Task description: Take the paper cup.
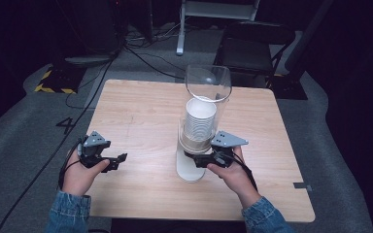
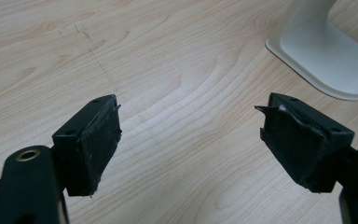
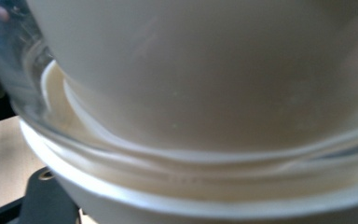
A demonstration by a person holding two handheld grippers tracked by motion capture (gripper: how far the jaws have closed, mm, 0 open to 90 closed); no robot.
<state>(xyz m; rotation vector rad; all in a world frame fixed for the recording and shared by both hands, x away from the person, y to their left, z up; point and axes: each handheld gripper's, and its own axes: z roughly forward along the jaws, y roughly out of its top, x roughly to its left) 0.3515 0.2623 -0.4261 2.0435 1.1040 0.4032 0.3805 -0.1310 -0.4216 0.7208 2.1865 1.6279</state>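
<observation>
A tall clear tube [image 1: 205,104] is seen standing upright on a white base [image 1: 190,167] near the middle of the wooden table [image 1: 141,116]. A stack of white paper cups [image 1: 200,121] is held inside the tube, with its top rim below the tube's open mouth. The right gripper [image 1: 200,159] is placed at the lower part of the dispenser, just above the base; whether its jaws press on anything cannot be told. The left gripper [image 2: 189,140] is held well apart from the dispenser, low over bare wood, its jaws spread wide with nothing between them.
</observation>
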